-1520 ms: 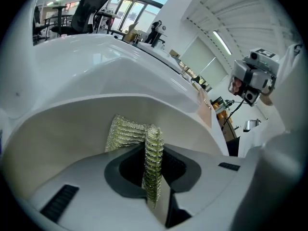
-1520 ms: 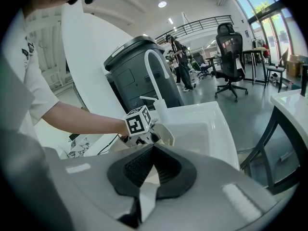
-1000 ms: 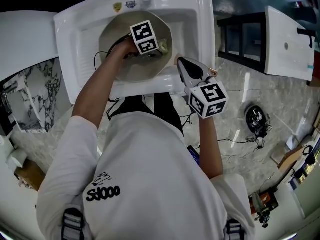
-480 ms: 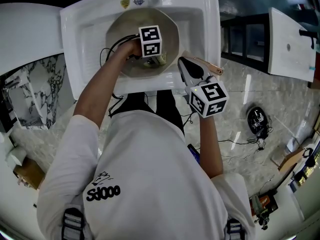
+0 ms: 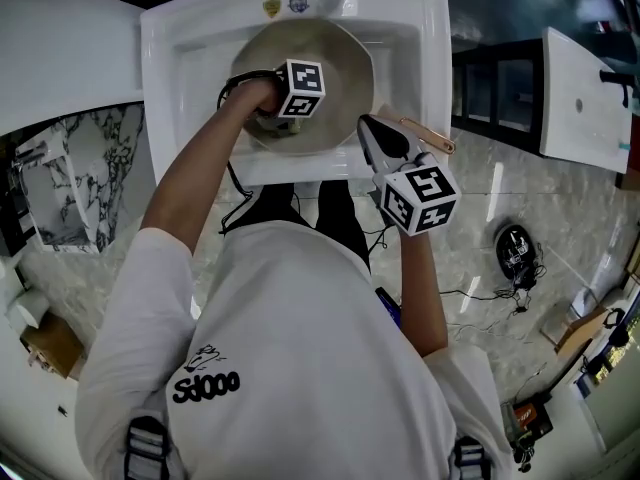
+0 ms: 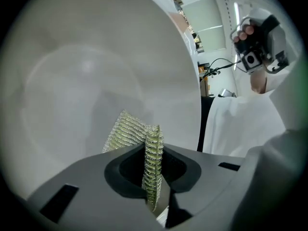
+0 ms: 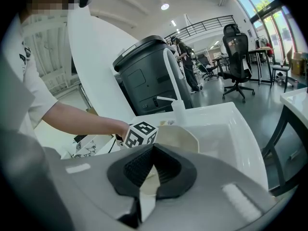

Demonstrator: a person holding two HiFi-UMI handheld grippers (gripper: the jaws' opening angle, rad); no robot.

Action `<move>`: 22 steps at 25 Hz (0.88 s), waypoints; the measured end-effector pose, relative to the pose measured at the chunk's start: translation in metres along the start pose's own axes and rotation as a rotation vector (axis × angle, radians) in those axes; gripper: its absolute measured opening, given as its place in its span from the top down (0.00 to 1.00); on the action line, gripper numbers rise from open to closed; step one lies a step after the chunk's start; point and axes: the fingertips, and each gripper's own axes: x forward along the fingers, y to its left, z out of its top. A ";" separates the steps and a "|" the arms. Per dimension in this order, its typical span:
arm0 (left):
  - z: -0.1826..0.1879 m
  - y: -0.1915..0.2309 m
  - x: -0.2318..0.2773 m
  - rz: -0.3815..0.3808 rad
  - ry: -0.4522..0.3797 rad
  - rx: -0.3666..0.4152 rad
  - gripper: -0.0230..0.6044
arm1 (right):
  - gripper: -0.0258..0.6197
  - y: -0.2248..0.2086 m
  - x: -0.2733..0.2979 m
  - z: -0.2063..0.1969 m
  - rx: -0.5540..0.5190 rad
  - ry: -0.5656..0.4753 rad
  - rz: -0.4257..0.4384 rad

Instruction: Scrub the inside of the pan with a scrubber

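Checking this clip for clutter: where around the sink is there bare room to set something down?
Bare: the basin strip between the pan and the right wall, and the white surface left of the sink. Crowded: the pan fills most of the basin, with the left gripper and scrubber inside and the right gripper at its front rim.

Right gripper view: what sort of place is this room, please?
Probably an open-plan office or workshop, not a home kitchen: behind the white sink stand a black office chair and a large dark bin, under a railed upper gallery.
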 end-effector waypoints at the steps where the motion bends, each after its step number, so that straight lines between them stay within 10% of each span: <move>1: -0.006 0.007 -0.003 0.033 0.018 -0.012 0.87 | 0.95 0.001 0.000 0.001 0.005 -0.004 0.003; 10: -0.020 0.072 -0.035 0.373 -0.025 -0.107 0.87 | 0.95 0.002 0.002 0.006 0.064 -0.029 0.009; 22: 0.012 0.104 -0.077 0.575 -0.254 -0.172 0.87 | 0.95 -0.011 -0.003 0.004 0.120 -0.032 -0.008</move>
